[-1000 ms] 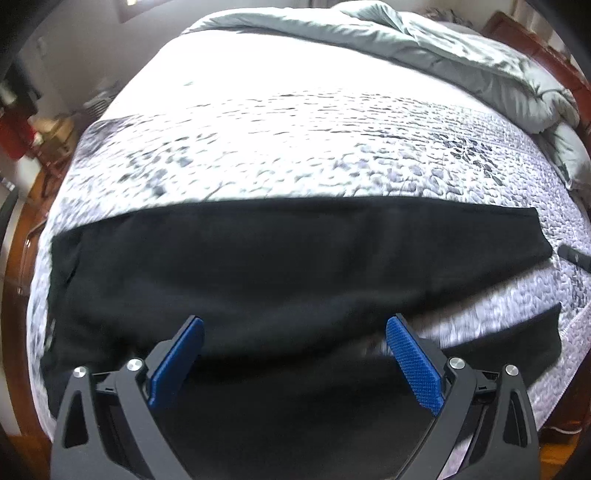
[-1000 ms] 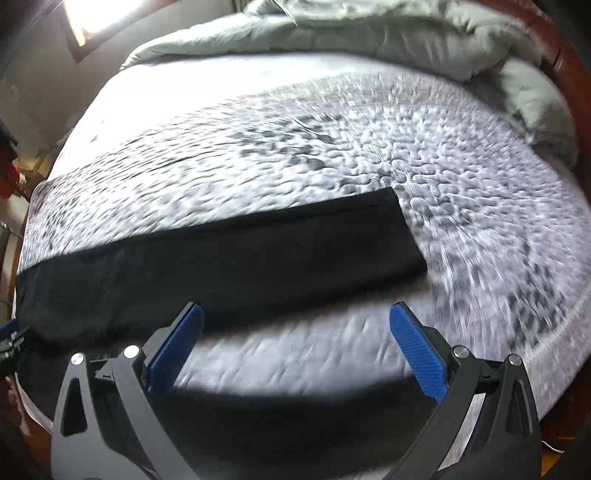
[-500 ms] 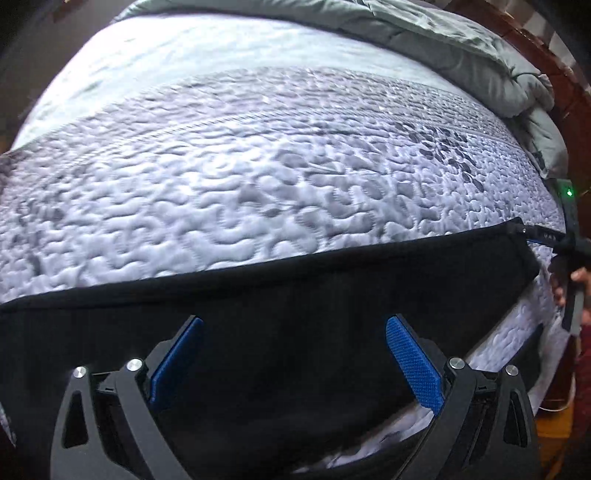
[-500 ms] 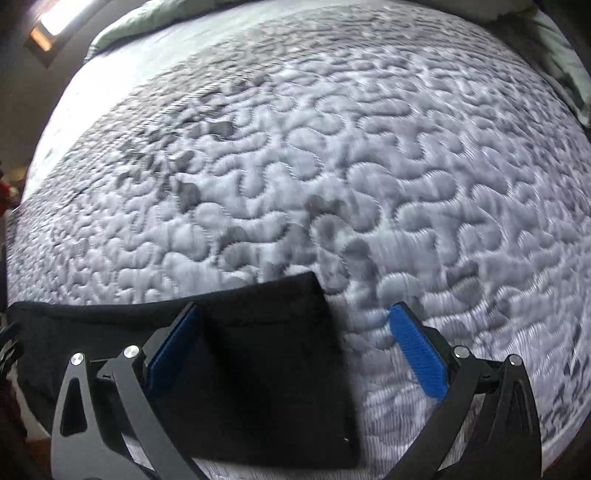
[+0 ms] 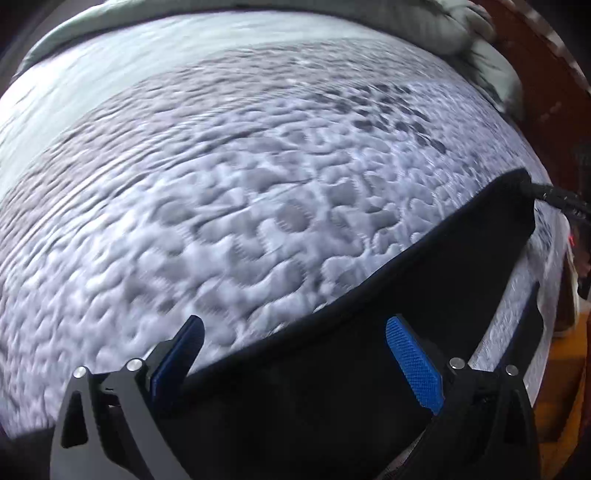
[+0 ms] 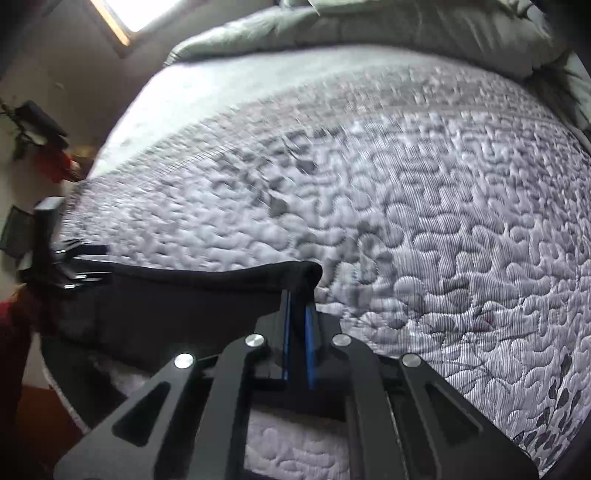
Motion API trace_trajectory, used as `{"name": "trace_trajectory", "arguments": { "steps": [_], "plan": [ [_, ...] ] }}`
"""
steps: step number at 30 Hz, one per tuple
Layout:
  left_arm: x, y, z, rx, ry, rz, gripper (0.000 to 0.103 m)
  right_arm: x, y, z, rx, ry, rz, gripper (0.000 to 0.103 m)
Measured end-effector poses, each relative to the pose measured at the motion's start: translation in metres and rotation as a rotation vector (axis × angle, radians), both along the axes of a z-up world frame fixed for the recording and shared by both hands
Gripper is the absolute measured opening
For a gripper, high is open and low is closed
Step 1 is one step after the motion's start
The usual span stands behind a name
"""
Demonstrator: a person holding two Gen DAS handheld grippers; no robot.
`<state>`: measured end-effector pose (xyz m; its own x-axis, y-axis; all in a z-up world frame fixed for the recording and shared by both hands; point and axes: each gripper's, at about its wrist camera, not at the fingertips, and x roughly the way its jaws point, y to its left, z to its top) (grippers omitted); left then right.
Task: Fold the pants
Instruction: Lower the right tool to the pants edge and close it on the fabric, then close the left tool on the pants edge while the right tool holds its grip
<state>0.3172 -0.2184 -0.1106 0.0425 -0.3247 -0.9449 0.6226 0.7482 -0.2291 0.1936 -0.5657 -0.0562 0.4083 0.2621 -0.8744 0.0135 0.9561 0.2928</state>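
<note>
Black pants (image 5: 351, 369) lie along the near edge of the quilted bed. My left gripper (image 5: 295, 354) is open, low over the pants near their far edge, its blue pads (image 5: 413, 365) wide apart. My right gripper (image 6: 298, 306) is shut on the pants' hem corner (image 6: 295, 275), which bunches up over the fingertips. The rest of the pants leg (image 6: 166, 306) runs to the left. The right gripper's tip (image 5: 554, 201) shows at the pants' far corner in the left wrist view. The left gripper (image 6: 70, 266) shows at the left in the right wrist view.
The grey-white quilted bedspread (image 5: 240, 203) covers the bed, also shown in the right wrist view (image 6: 424, 203). A bunched grey-green duvet (image 6: 369, 26) lies at the far end. A wooden bed frame (image 5: 546, 92) runs along the right. A window (image 6: 136, 14) is at the upper left.
My right gripper has closed on the pants' hem corner. My left gripper has moved left along the pants' far edge and stayed open.
</note>
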Motion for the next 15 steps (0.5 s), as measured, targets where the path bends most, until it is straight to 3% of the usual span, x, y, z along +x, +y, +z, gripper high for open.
{"name": "trace_trajectory", "arguments": {
  "steps": [4,7,11,13,15],
  "plan": [
    [0.003,-0.014,-0.013,-0.053,0.090,-0.078,0.099,-0.002,0.004,0.018,0.004,-0.040,0.023,0.005],
    [-0.002,-0.018,-0.014,-0.039,0.071,-0.146,0.099,-0.011,0.002,0.031,0.020,-0.077,0.026,0.005],
    [-0.007,-0.017,-0.010,-0.099,0.108,-0.201,0.098,-0.019,-0.001,0.046,0.056,-0.140,0.030,0.005],
    [-0.009,-0.015,-0.009,-0.113,0.114,-0.202,0.083,-0.021,-0.002,0.051,0.068,-0.158,0.025,0.005],
    [-0.013,-0.010,-0.007,-0.080,0.086,-0.201,0.031,-0.023,-0.002,0.053,0.067,-0.164,0.021,0.005]
  ]
}}
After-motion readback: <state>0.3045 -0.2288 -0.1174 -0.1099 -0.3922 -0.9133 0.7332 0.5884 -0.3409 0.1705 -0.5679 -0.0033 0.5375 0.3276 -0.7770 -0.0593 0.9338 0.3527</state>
